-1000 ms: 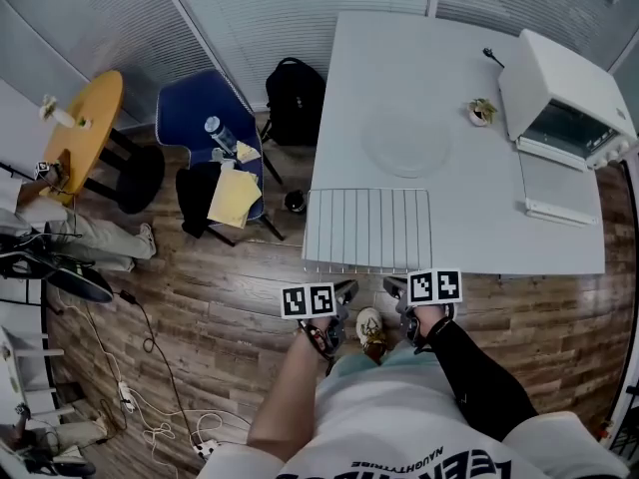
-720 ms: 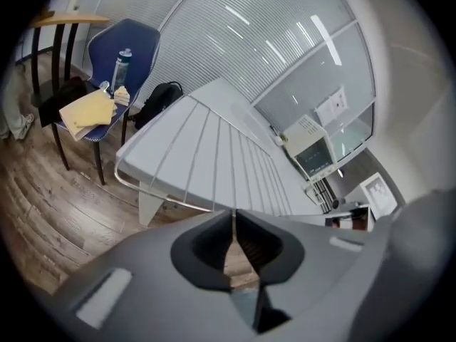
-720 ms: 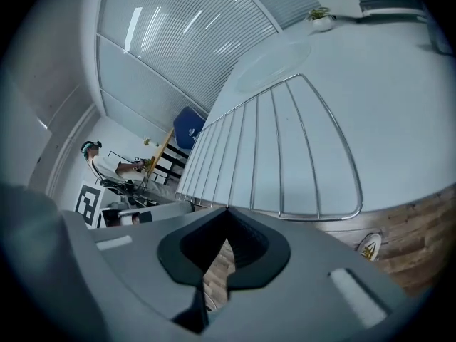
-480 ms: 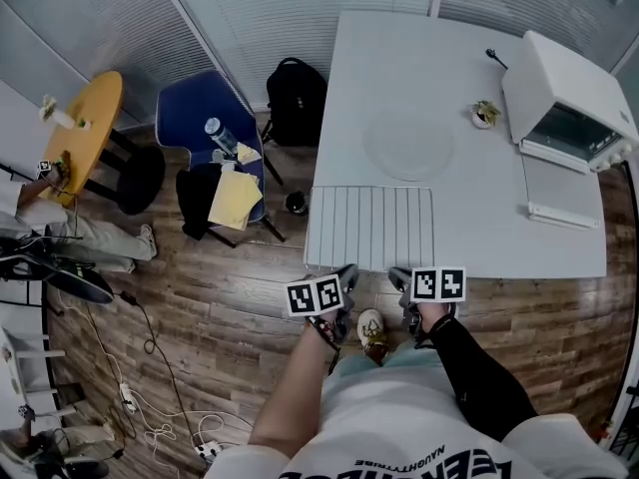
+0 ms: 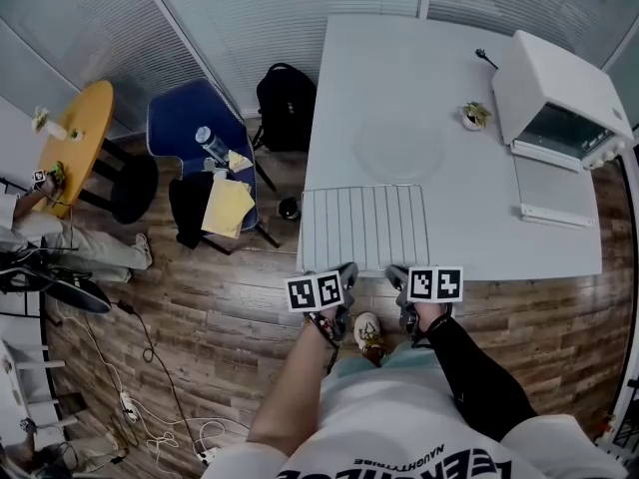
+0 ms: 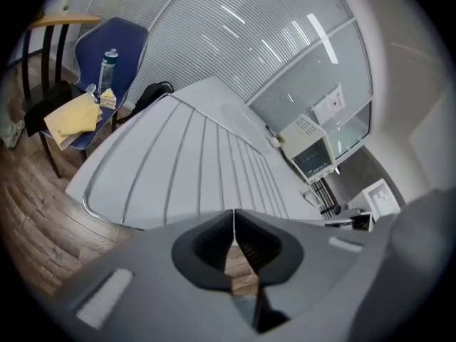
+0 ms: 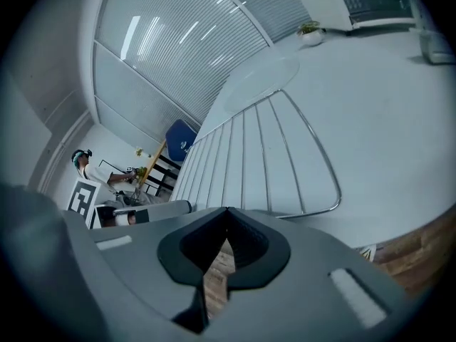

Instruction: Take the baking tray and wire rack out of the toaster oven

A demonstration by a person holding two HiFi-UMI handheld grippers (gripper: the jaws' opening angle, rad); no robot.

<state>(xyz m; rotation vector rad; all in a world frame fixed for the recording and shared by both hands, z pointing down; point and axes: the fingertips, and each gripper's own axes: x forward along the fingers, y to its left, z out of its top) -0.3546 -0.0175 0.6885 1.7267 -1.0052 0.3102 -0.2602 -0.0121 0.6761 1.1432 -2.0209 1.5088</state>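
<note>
The wire rack (image 5: 364,228) lies flat on the white table (image 5: 479,228), along its near edge. The white toaster oven (image 5: 559,93) stands at the far right with its door (image 5: 554,190) folded down; its inside is too dark to tell what it holds. Both grippers hover off the table's near edge, just short of the rack. The left gripper (image 5: 346,269) is closing its last bit, and its pads meet on nothing (image 6: 234,216). The right gripper (image 5: 395,271) is shut and empty (image 7: 226,216). Both gripper views look along the rack (image 6: 192,162) (image 7: 263,155).
A clear round plate (image 5: 399,146) lies behind the rack, and a small potted plant (image 5: 474,116) stands beside the oven. Left of the table are a black backpack (image 5: 285,103), a blue chair (image 5: 200,138) with a bottle and yellow cloth, and a yellow round table (image 5: 75,138).
Both grippers have edged closer to the table's near edge in the head view. The rack lies still on the table.
</note>
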